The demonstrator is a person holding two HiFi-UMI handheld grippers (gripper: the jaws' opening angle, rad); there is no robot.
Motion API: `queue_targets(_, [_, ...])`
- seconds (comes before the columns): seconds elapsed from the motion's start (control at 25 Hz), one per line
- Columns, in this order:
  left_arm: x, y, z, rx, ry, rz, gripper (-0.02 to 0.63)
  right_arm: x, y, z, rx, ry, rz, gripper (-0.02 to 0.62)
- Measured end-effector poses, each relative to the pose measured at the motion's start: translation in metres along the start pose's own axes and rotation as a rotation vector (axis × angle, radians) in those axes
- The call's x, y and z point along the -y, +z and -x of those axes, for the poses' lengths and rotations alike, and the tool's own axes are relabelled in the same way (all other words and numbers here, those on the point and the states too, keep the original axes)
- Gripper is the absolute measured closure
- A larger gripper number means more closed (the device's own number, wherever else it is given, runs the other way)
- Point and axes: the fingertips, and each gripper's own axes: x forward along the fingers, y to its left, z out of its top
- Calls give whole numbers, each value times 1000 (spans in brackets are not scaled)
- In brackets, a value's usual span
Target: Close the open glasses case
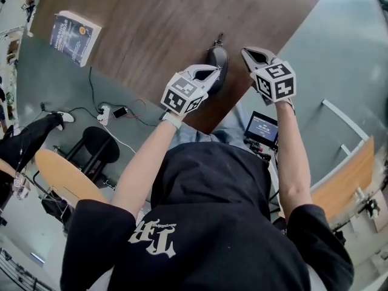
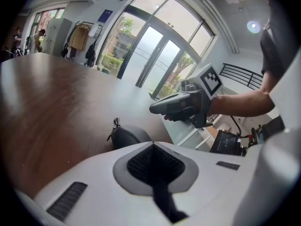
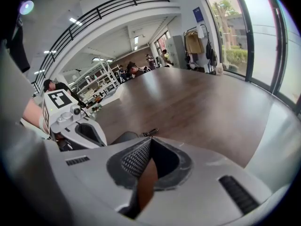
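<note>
Table: brown wooden top point(image 1: 182, 17), bare beyond your grippers.
Case: black oval zipped glasses case point(image 1: 218, 59), closed, near front edge.
Left gripper point(image 2: 151, 144): clenched empty, beside it.
Right gripper point(image 3: 149, 138): clenched empty.
Head view only: blue book point(image 1: 74, 37).

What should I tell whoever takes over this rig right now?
Left gripper: shut, nothing between its jaws, right next to the glasses case.
Right gripper: shut, empty, off to the case's right and clear of it.
The case lies near the table's near edge, lid down, with the zip pull at its far end.
Done: the case looks closed.
Left: check that the lid is fully shut, since the seam can't be made out from here, then pull both grippers away.
</note>
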Motion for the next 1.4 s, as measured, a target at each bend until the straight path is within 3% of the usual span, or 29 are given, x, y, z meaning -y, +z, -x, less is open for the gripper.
queue_targets(0.56, [12, 0, 0, 109, 48, 89, 600, 8, 74, -59, -38, 157, 209, 609])
queue_targets(0.72, [31, 1, 6, 119, 75, 81, 600, -18, 74, -63, -211, 279, 348, 609])
queue_targets(0.92, [35, -5, 18, 130, 109, 71, 600, -61, 55, -68, -520, 413, 409, 609])
queue_targets(1.2, [39, -8, 15, 118, 152, 43, 600, -98, 33, -73, -731, 472, 454, 609])
queue_targets(1.4, [42, -8, 10, 110, 175, 25, 600, -108, 16, -76, -812, 436, 511, 609])
